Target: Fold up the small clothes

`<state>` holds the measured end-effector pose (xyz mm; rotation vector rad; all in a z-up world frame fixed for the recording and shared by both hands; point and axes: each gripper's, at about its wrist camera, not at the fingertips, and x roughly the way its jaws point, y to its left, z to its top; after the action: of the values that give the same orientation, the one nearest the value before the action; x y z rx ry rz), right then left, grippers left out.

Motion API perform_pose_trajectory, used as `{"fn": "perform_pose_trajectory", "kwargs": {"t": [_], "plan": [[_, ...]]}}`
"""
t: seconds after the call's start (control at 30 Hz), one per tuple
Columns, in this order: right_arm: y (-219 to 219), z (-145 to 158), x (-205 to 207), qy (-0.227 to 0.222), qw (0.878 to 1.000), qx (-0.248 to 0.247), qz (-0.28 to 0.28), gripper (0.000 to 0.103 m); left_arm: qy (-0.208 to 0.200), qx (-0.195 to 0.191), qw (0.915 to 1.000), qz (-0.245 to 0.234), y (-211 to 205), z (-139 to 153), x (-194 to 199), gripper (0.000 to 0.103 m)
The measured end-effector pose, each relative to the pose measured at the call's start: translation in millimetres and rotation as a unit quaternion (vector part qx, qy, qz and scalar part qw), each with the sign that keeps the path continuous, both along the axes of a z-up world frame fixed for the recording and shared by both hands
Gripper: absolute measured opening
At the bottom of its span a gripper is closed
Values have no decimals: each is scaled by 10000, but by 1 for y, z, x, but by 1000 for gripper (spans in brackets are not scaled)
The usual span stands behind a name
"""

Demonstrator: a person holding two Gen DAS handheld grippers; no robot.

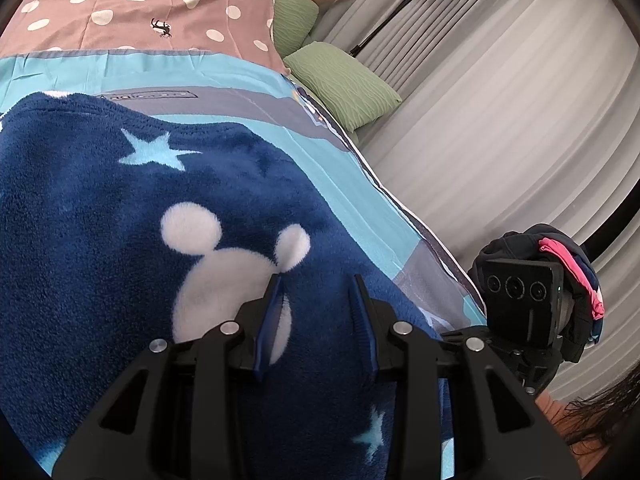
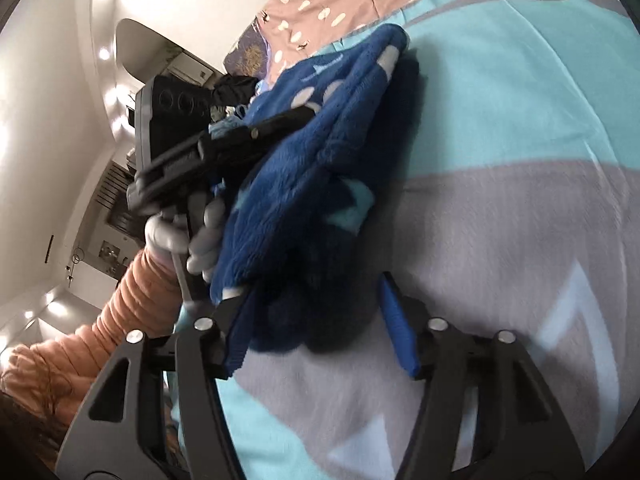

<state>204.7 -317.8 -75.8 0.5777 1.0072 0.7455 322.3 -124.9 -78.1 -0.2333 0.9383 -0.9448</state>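
The navy fleece garment (image 1: 132,216), with white mouse-head shapes and pale blue stars, is lying on the bed and is filling the left and centre of the left wrist view. In the right wrist view the same garment (image 2: 304,168) is sitting bunched in the centre, partly lifted into folds, with its lower edge near the bottom centre of the frame.

The left gripper (image 1: 316,292) is coming in from the bottom centre of its view. Its jaws are standing apart over the fleece, and I cannot tell if the pads are pressing any cloth. In the right wrist view this gripper (image 2: 308,111) is lying against the upper left part of the garment, and a gloved hand (image 2: 188,240) with a peach sleeve (image 2: 140,300) is holding its handle.

The right gripper (image 2: 316,304) is entering from the bottom of its view. Its jaws are released: the left finger is touching the edge of the fleece, and the right finger (image 2: 396,332) is standing free over the grey part of the bedcover.

Under the garment a turquoise and grey bedcover (image 1: 248,76) is spreading out. Beyond it, at the upper left, a pink dotted quilt (image 1: 160,8) is lying, and green pillows (image 1: 344,84) are resting at the upper centre beside pale curtains (image 1: 500,120).
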Motion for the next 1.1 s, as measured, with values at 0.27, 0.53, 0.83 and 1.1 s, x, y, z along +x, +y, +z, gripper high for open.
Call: {"fn": "perform_pose_trajectory", "kwargs": {"t": [0.27, 0.53, 0.83, 1.1], "plan": [[-14, 17, -41, -343, 9979, -547, 58, 5, 100, -273, 9993, -254, 4, -3, -2, 38], [-78, 21, 5, 31, 9926, 334, -1170, 48, -122, -301, 9959, -843, -12, 22, -32, 43], [-42, -5, 121, 769, 9928, 277, -871, 71, -634, 963, 9641, -2391, -73, -8, -137, 44], [-8, 25, 136, 30, 9981, 29, -616, 18, -416, 657, 9643, -2530, -76, -18, -129, 45]]}}
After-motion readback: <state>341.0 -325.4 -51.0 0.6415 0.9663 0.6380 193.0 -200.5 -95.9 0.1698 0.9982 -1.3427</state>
